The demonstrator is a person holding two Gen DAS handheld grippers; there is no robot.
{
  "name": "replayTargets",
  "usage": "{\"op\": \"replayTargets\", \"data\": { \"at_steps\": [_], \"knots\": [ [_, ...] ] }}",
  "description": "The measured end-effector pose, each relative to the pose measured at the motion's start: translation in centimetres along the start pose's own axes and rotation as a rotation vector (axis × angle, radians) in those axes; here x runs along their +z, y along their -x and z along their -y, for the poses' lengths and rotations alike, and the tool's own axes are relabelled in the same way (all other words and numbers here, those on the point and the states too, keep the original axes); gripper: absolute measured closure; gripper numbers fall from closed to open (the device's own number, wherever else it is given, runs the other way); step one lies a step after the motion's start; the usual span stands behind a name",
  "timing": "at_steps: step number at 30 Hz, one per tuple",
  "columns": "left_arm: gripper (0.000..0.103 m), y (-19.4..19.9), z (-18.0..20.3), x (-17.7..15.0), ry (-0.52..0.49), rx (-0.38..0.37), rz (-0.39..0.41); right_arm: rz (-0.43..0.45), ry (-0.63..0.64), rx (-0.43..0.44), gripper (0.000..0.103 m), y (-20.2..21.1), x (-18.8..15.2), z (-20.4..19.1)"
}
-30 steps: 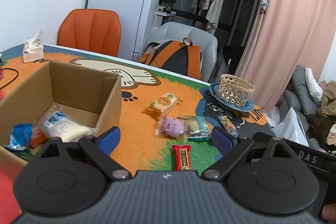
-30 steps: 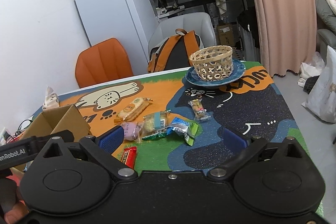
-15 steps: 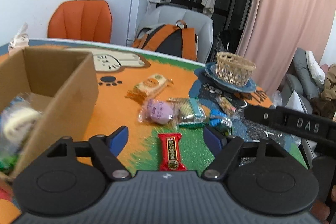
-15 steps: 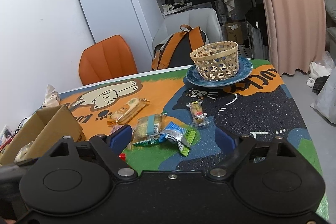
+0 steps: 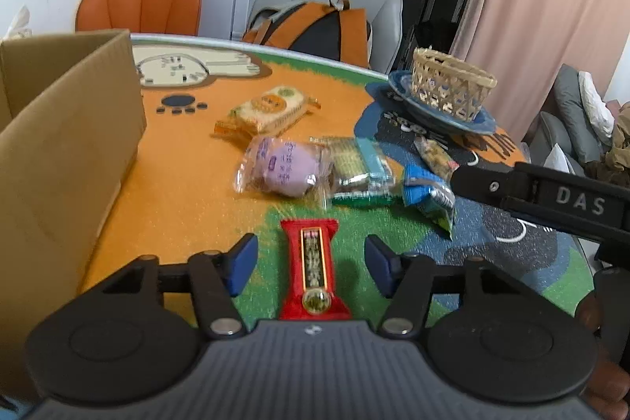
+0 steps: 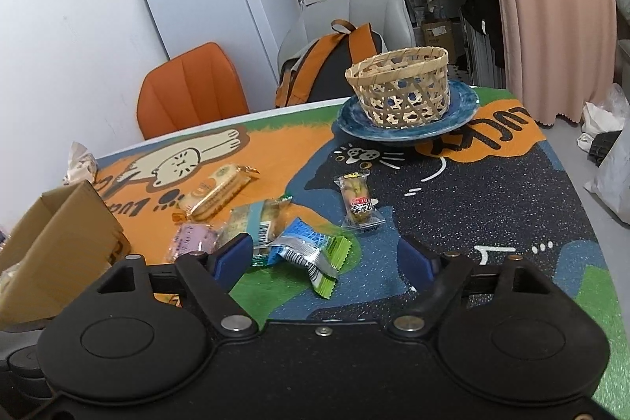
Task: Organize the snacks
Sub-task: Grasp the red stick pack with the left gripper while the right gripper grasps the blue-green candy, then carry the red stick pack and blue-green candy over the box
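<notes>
The desk [image 5: 189, 184], covered with a bright cat-print mat, fills the middle of both views. The cardboard box [image 5: 67, 128] now sits at the left edge of the left wrist view with only its outer wall showing, where a second ago its open inside and the packets in it were in plain sight. So the left tool [image 5: 311, 258] has swung away from the box and come down toward the loose snacks, which I read as one drop finished and the next pick begun.

At the upper right of that view a woven basket [image 5: 449, 87] stands on a blue plate [image 5: 437, 113]. The loose snacks lie in the middle of the frame: an orange biscuit pack [image 5: 267, 107], a purple bun packet [image 5: 283, 170], a green cracker pack [image 5: 354, 168] and a blue-green wrapper [image 5: 431, 193], with a small clear-wrapped sweet [image 6: 357, 203] a little apart.

The red bar [image 5: 313, 268] lies at lower centre, directly between the left tool's blue fingers [image 5: 240, 260]. The tool is released, jaws spread on either side and not touching the bar. Closing on it looks like the next step.

The right tool [image 6: 325, 256] is also released and empty, lower centre of its own view, with the blue-green wrapper lying between its fingers.
</notes>
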State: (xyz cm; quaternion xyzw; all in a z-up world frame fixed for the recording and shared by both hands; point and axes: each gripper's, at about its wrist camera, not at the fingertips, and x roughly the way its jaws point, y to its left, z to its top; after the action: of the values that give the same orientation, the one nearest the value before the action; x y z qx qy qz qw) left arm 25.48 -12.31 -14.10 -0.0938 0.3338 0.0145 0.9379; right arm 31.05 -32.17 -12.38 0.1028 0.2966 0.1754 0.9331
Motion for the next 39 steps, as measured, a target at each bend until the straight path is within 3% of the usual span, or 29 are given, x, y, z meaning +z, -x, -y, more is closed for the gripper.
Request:
{"op": "replayTargets", "data": {
  "at_steps": [2,4,5,7,16,24,39],
  "knots": [
    [0.048,-0.2,-0.1,0.1,0.005,0.0,0.005,-0.005,0.003,0.003,0.023,-0.3,0.2,-0.1],
    [0.062,-0.2,0.0,0.2,-0.007,0.02,0.005,-0.007,0.016,0.006,0.023,-0.6,0.3,-0.5],
    [0.076,-0.3,-0.1,0.2,-0.011,0.028,0.004,-0.008,0.025,0.007,0.023,-0.7,0.4,-0.7],
    [0.084,-0.2,-0.7,0.4,0.009,0.003,-0.001,-0.015,0.04,0.011,0.023,-1.1,0.3,-1.1],
    [0.085,1.1,-1.7,1.3,0.047,-0.02,0.02,-0.076,0.073,-0.034,0.026,-3.8,0.0,-2.1],
    [0.085,3.5,-1.8,2.3,0.051,-0.041,0.076,-0.077,0.078,-0.088,0.067,-4.2,-0.1,-2.5],
    [0.085,9.3,-3.6,4.6,0.095,-0.05,0.22,0.017,0.051,-0.033,0.069,1.0,0.7,-4.6]
  ]
}}
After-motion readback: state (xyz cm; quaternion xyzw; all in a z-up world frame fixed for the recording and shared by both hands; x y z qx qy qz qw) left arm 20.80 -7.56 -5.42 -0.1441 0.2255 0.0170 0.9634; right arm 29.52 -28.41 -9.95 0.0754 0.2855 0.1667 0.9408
